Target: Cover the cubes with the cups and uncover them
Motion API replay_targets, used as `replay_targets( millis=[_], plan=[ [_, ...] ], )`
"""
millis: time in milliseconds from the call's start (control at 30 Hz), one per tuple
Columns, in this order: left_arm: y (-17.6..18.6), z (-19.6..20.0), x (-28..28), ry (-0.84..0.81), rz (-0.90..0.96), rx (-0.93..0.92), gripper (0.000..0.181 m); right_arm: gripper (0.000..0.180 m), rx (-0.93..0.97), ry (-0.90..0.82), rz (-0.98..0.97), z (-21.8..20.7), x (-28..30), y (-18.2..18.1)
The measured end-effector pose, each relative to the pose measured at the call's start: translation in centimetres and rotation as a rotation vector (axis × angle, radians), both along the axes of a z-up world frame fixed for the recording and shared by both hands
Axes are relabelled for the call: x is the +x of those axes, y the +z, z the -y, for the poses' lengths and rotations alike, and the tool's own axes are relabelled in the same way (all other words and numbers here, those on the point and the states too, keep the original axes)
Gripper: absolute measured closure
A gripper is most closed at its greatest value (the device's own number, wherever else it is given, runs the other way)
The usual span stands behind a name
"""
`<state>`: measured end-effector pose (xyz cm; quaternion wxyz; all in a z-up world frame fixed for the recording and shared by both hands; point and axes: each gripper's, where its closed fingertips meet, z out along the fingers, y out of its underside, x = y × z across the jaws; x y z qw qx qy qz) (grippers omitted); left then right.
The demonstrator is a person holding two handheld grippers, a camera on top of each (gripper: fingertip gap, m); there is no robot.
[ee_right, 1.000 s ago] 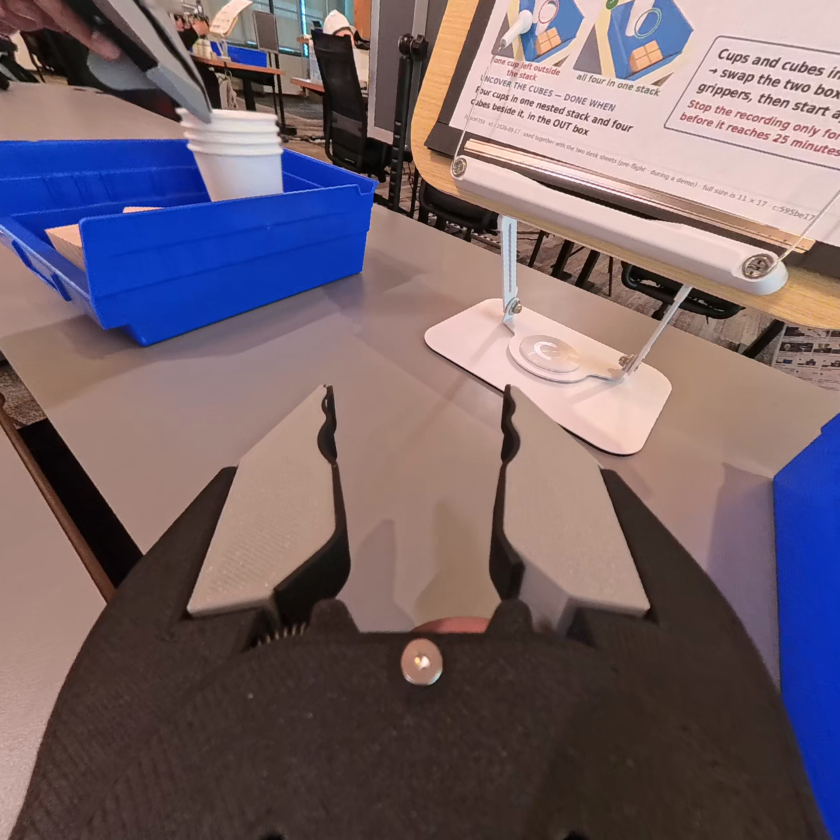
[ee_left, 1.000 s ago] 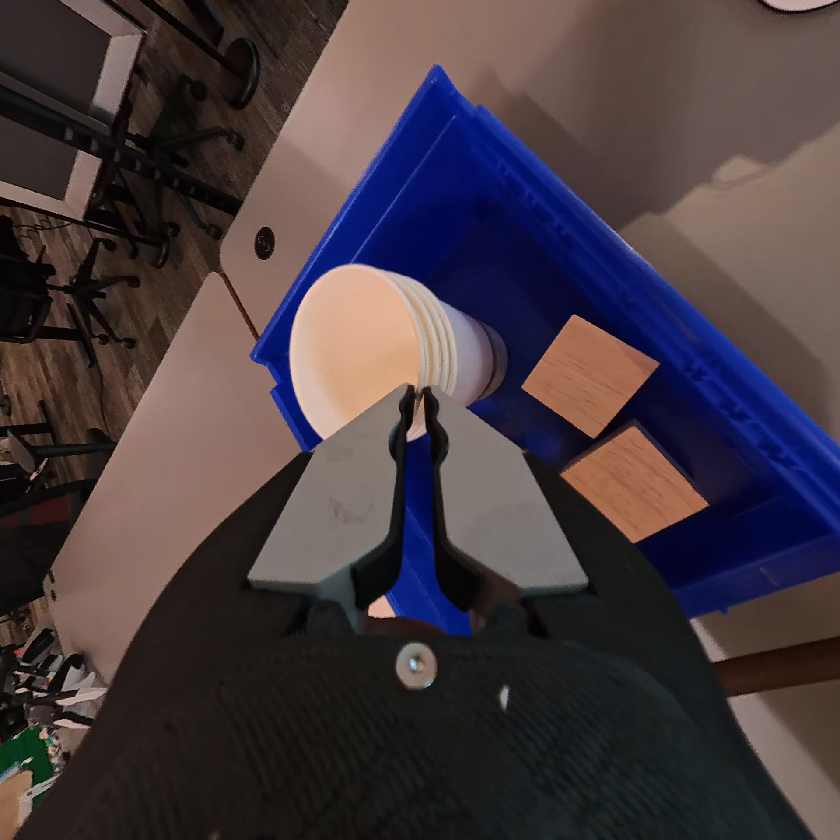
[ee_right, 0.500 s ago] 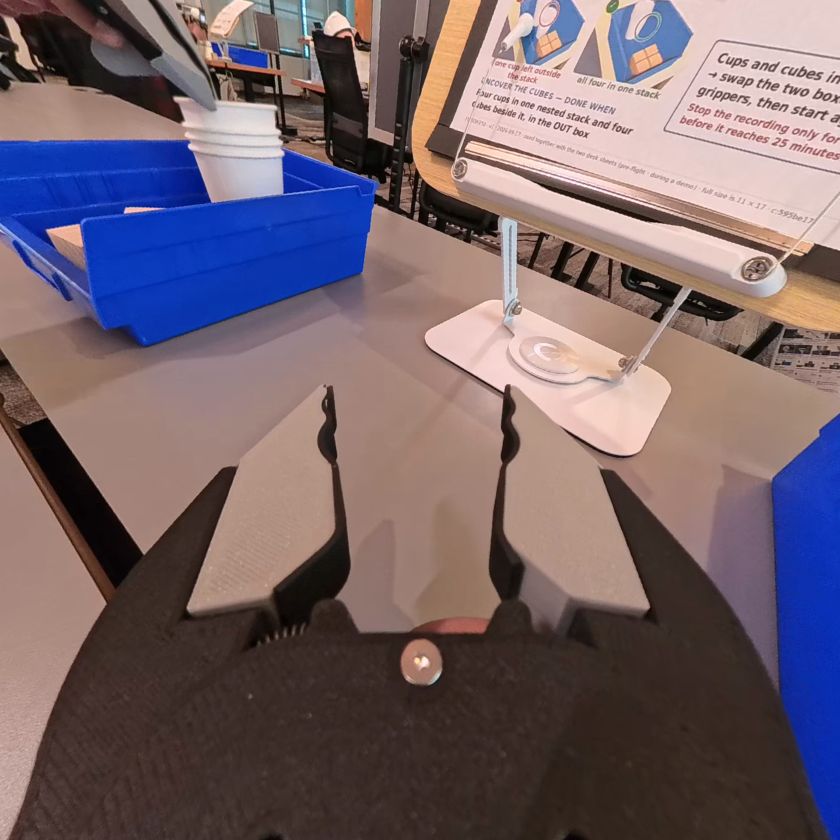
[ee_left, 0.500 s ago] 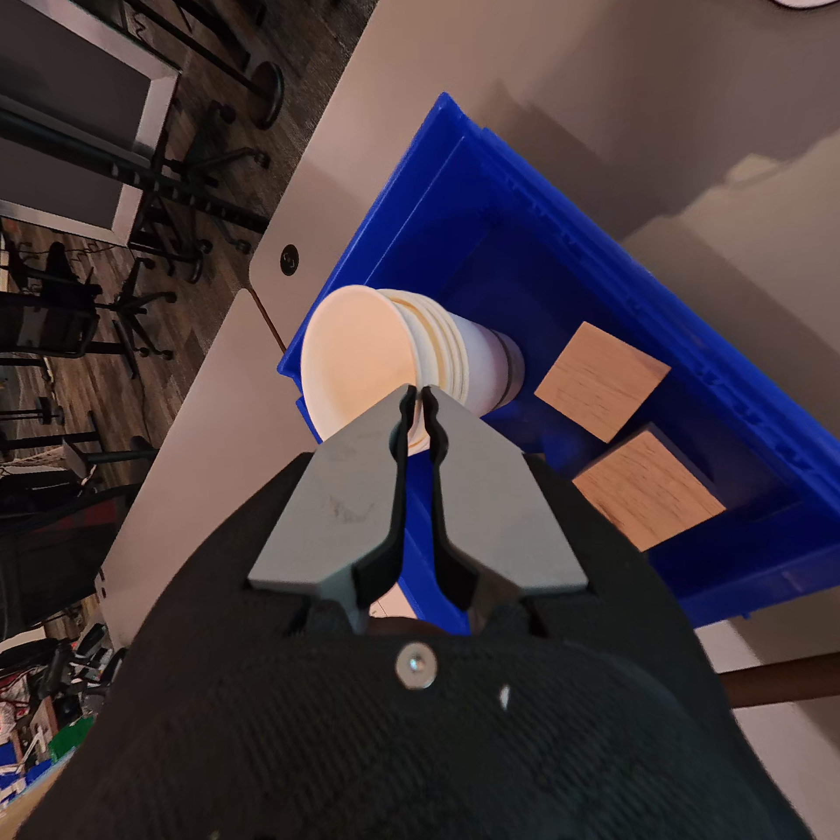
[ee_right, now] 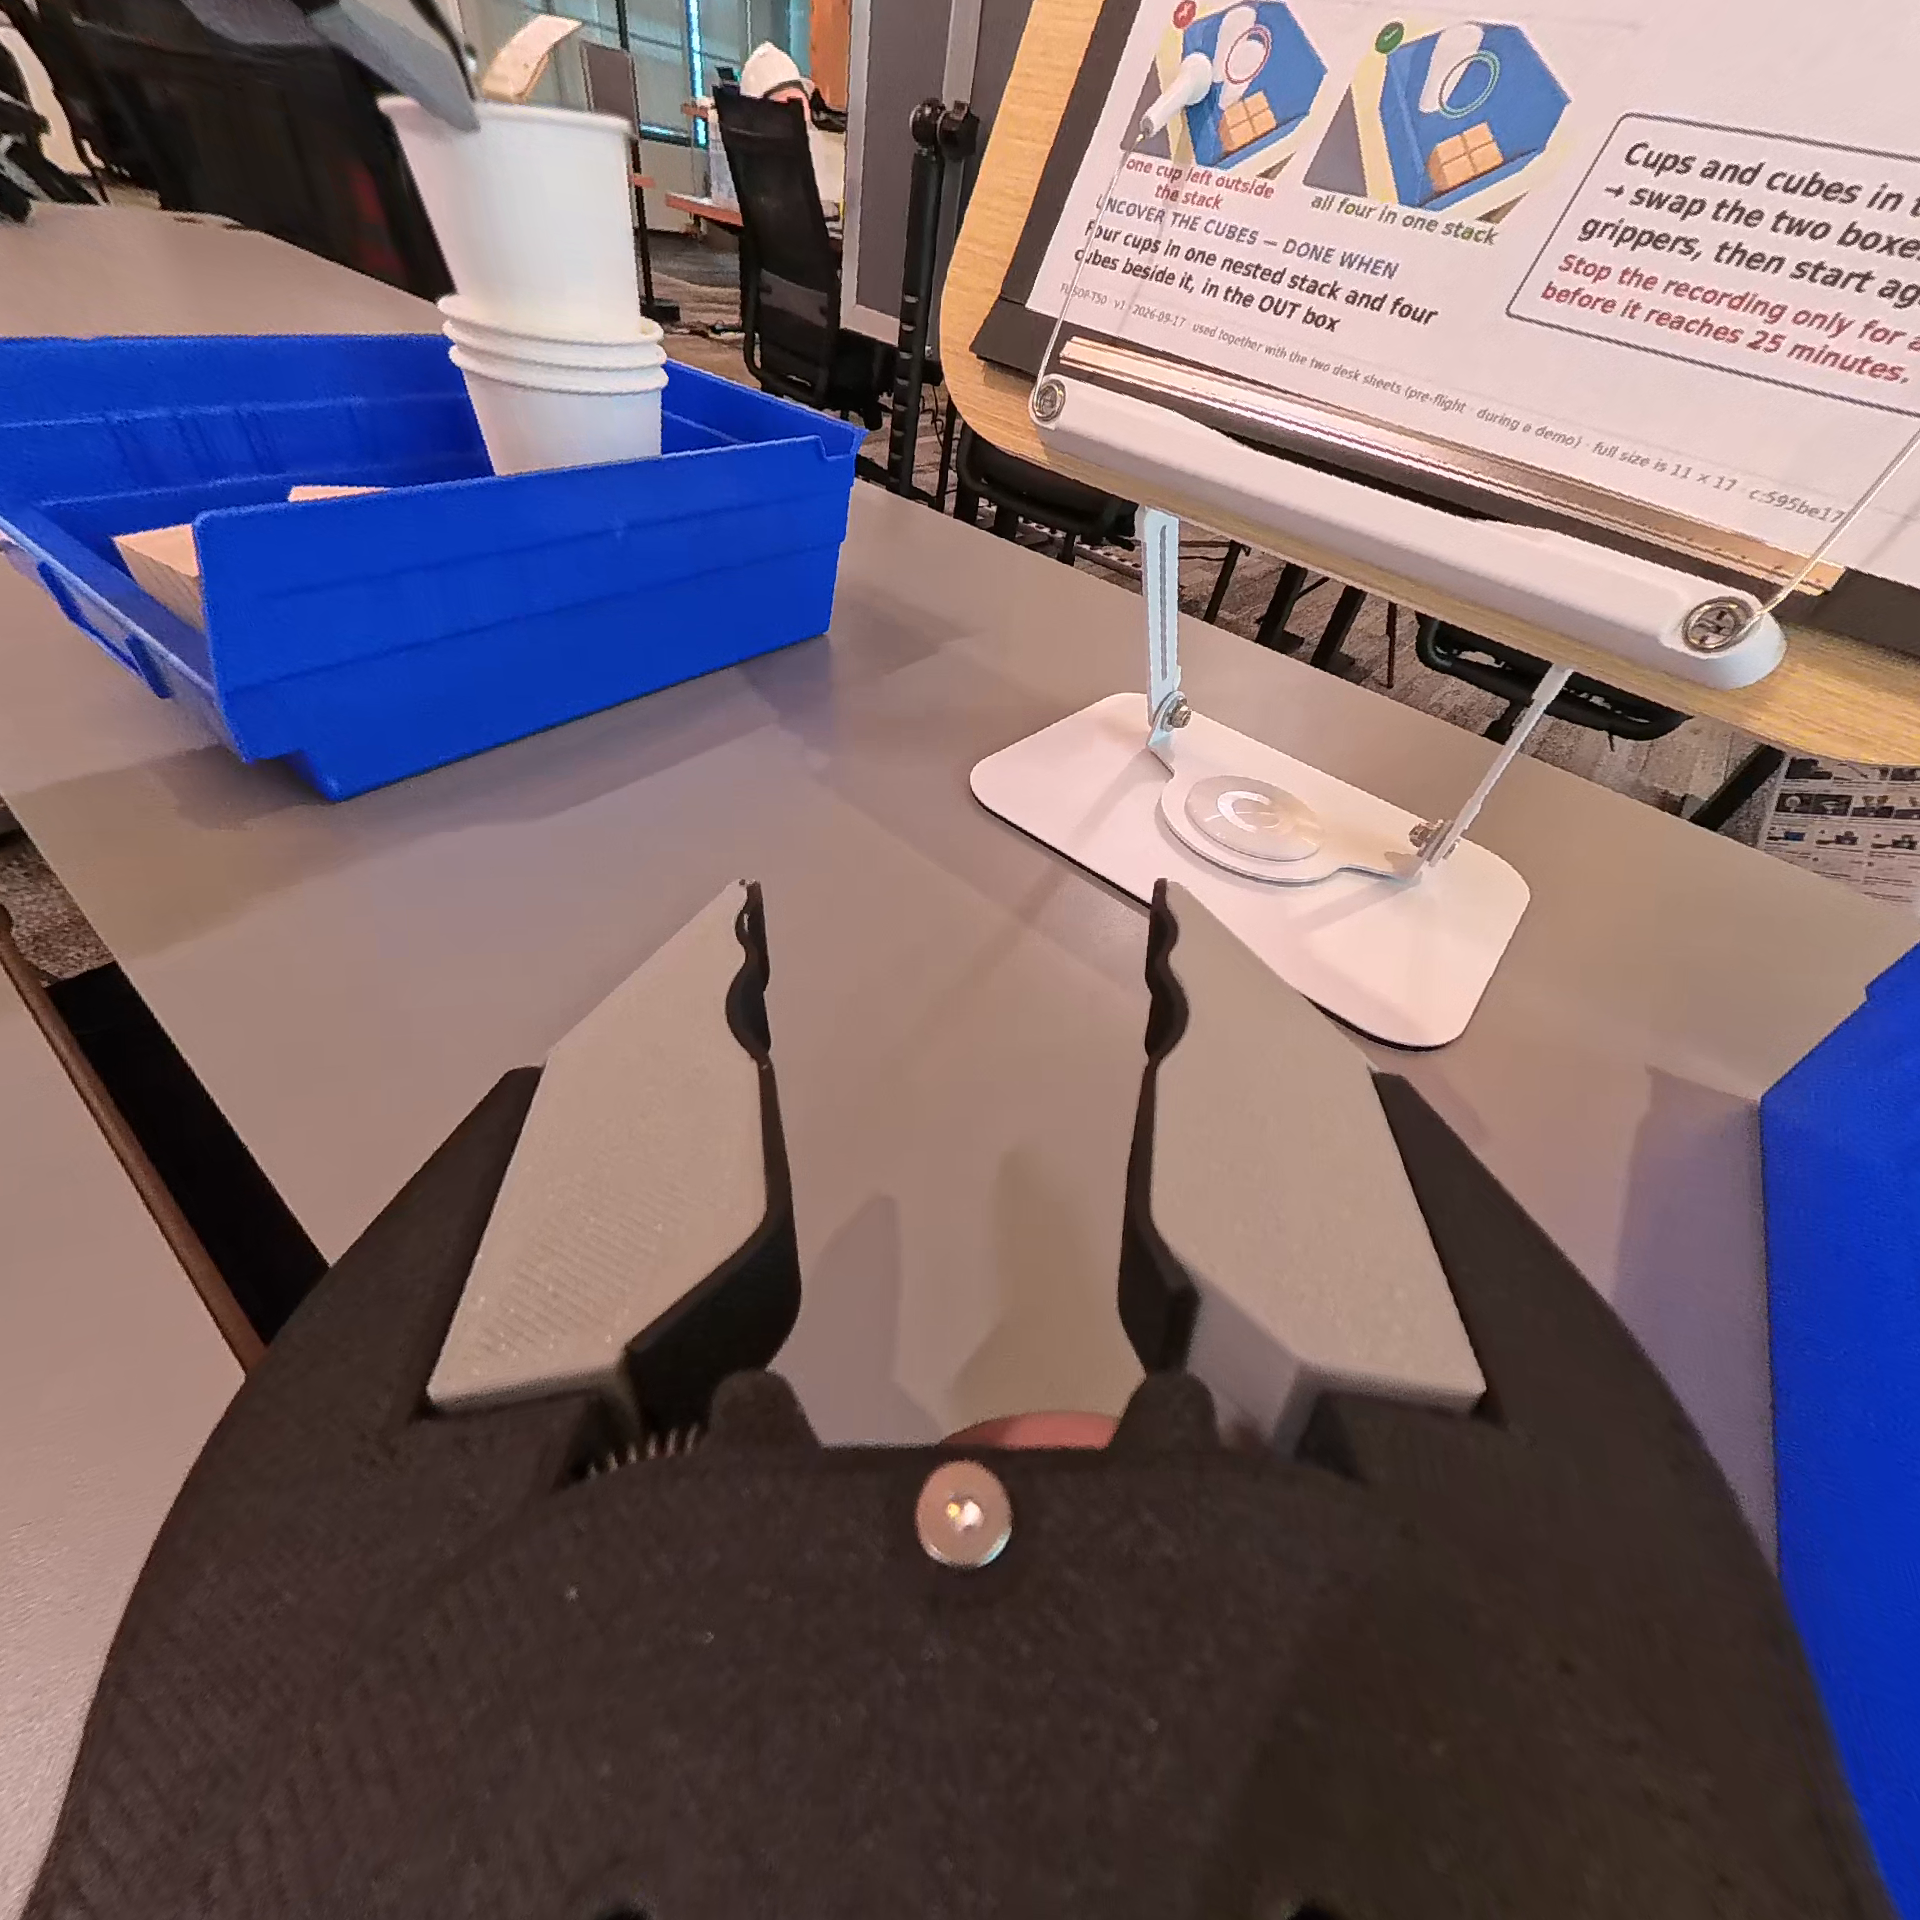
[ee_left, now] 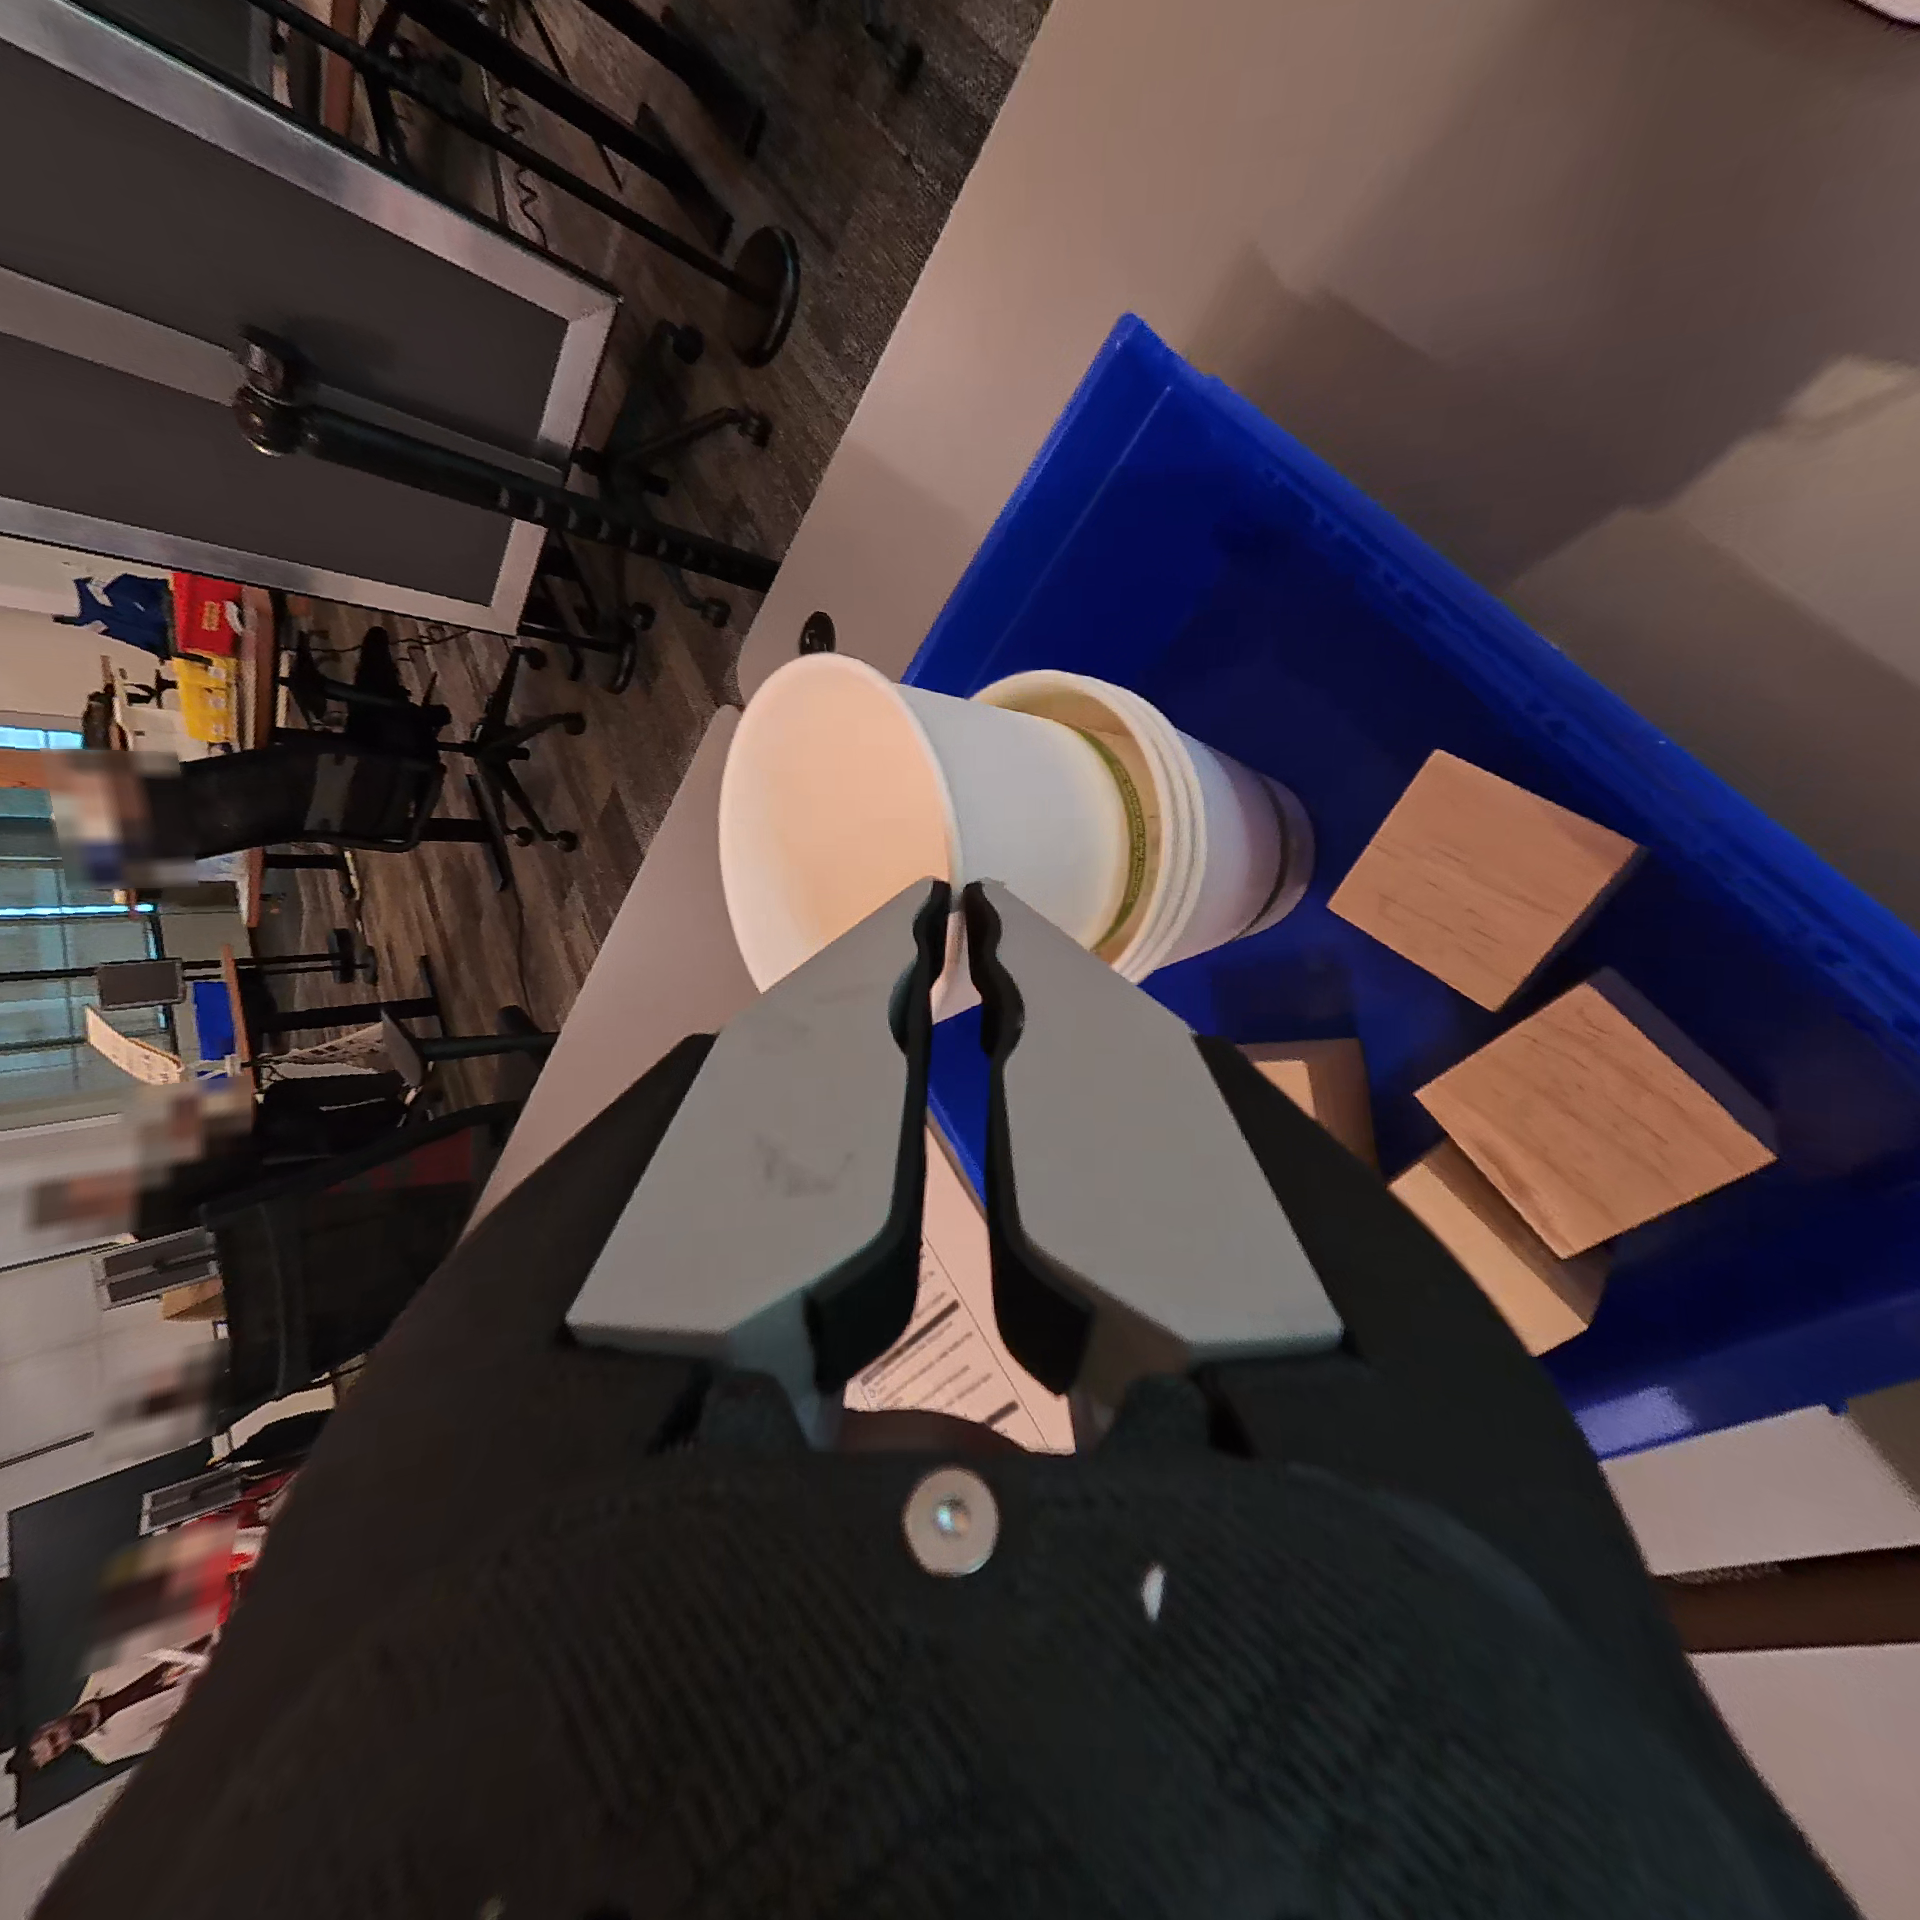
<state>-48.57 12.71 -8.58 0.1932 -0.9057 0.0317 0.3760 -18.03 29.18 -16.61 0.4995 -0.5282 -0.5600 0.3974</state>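
My left gripper [ee_left: 956,902] is shut on the rim of a white paper cup [ee_left: 935,800] and holds it partly lifted out of the stack of white cups [ee_left: 1216,842] that stands in the blue bin [ee_left: 1351,582]. Several wooden cubes [ee_left: 1475,894] lie uncovered in the bin beside the stack. In the right wrist view the lifted cup [ee_right: 530,208] rises above the stack [ee_right: 566,405] in the bin [ee_right: 520,613], with the left gripper's fingers [ee_right: 405,52] at its rim. My right gripper [ee_right: 951,940] is open and empty, low over the grey table [ee_right: 623,862].
A white document stand [ee_right: 1257,831] holding an instruction sheet [ee_right: 1507,208] stands at the right of the table. A second blue bin's edge [ee_right: 1849,1299] is at the far right. Chairs and stands fill the room beyond the table's far edge. My hands' fingertips stand some 35 cm from each other.
My left gripper has pulled the top cup up and partly out of the stack. The right gripper has not moved.
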Motion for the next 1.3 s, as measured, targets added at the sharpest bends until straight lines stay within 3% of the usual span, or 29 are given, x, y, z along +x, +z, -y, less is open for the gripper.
replay_targets(
  millis=[1300],
  plan=[
    [3.5,0.0,-0.1,0.004,-0.136,0.011,0.179,0.108,0.003,0.001,-0.01,0.1,0.1,0.3]
  ],
)
